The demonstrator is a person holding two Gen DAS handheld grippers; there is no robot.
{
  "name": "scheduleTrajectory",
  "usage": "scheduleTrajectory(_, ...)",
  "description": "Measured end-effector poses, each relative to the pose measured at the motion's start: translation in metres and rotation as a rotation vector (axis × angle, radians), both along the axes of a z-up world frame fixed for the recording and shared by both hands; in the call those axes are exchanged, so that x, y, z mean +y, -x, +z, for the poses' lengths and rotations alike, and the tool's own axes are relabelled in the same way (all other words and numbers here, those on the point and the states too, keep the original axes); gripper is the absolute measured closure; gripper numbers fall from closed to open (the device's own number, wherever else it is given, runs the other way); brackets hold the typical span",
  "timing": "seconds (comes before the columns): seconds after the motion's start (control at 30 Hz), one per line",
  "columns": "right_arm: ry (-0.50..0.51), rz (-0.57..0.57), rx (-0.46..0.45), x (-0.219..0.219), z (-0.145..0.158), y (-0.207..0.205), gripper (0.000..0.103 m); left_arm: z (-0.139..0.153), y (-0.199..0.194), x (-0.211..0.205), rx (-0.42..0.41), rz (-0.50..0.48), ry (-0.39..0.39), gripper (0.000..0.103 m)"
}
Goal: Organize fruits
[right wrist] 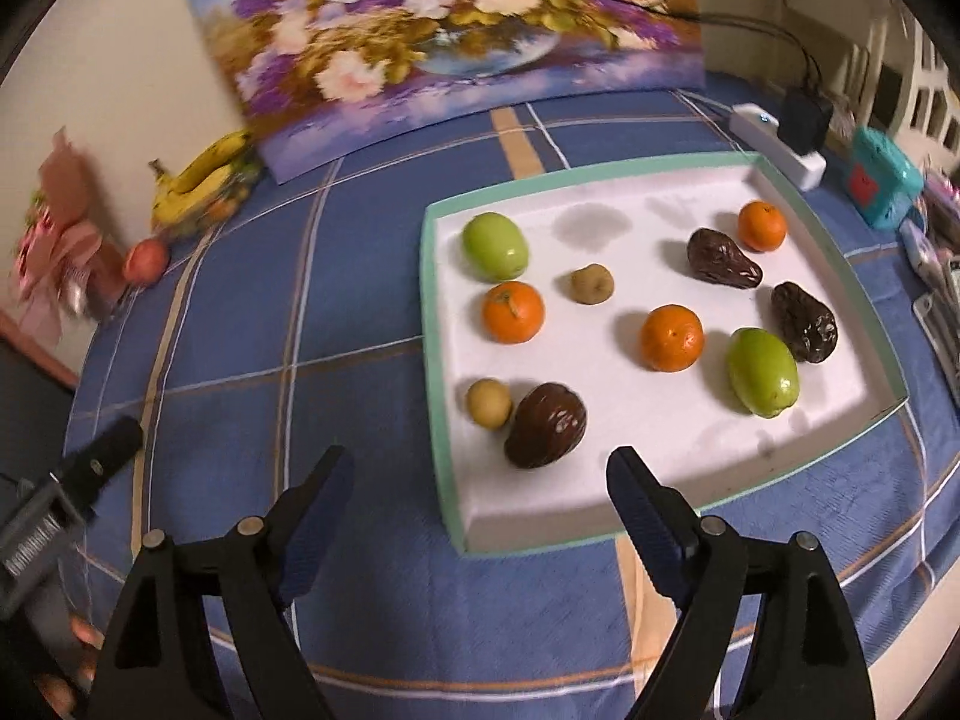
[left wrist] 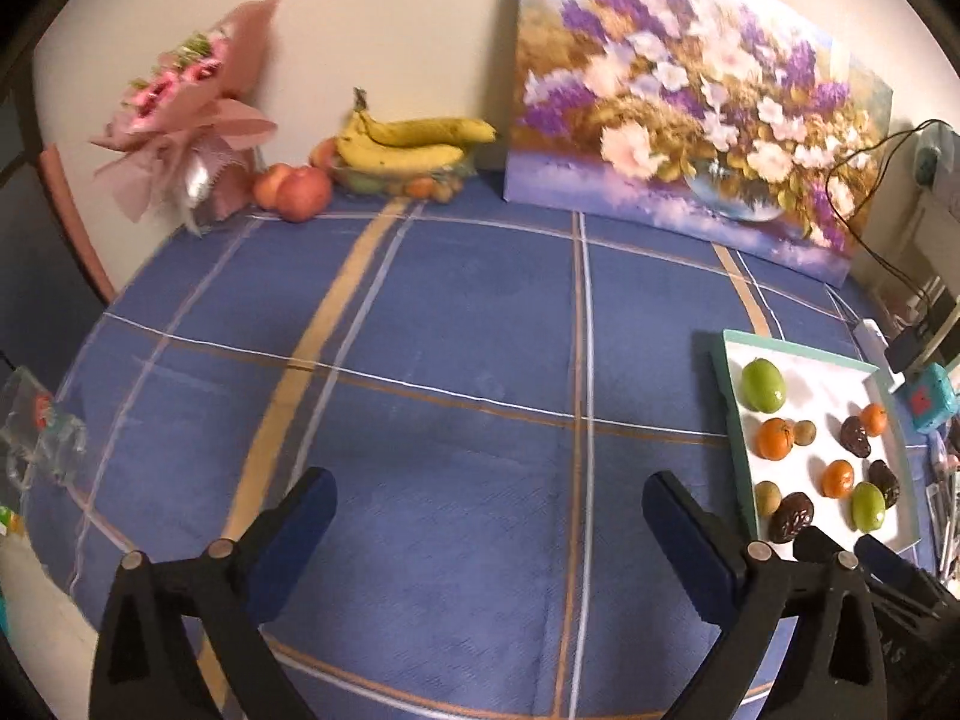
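Both tongs stand with jaws apart and nothing between them: the left tongs (left wrist: 489,501) over bare blue checked cloth on the worktop (left wrist: 456,324), the right tongs (right wrist: 480,480) at the near edge of the mint-rimmed tray (right wrist: 433,324). The tray holds the sorted fruit (green ones, oranges, dark brown ones, small tan ones), a brown fruit (right wrist: 545,433) nearest the right tongs at about twelve o'clock. Bananas (left wrist: 408,144) and an apple (left wrist: 305,192) lie far off by the wall, beside the flower painting (left wrist: 690,96).

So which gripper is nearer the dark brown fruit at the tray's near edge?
Right. The right gripper hangs open just before the dark brown fruit; the left gripper is open over bare cloth, off to the tray's left.
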State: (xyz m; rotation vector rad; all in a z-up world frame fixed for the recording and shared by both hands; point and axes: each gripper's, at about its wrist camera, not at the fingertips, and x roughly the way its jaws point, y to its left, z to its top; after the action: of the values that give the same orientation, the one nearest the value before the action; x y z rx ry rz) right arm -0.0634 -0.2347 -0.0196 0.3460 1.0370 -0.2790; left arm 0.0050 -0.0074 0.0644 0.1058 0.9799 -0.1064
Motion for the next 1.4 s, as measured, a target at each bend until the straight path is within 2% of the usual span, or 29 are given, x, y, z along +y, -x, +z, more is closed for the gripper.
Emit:
scheduleTrajectory(0.17, 0.038, 0.022, -0.046, 0.013, 0.013, 0.017, 0.017, 0.009, 0.020, 0.007, -0.050, 0.038, -0.106, 0.000)
scheduleTrajectory(0.23, 0.049, 0.021, -0.060, 0.015, 0.017, 0.022, 0.017, 0.009, 0.026, 0.011, -0.050, 0.039, -0.122, 0.000)
scheduleTrajectory(0.6, 0.078, 0.033, -0.075, 0.019, 0.021, 0.019, 0.017, -0.011, 0.021, 0.016, 0.073, 0.048, -0.139, 0.000)
scheduleTrajectory(1.4, 0.094, 0.051, -0.048, 0.023, 0.015, 0.017, 0.017, -0.014, 0.019, 0.014, 0.116, 0.012, -0.108, 0.000)
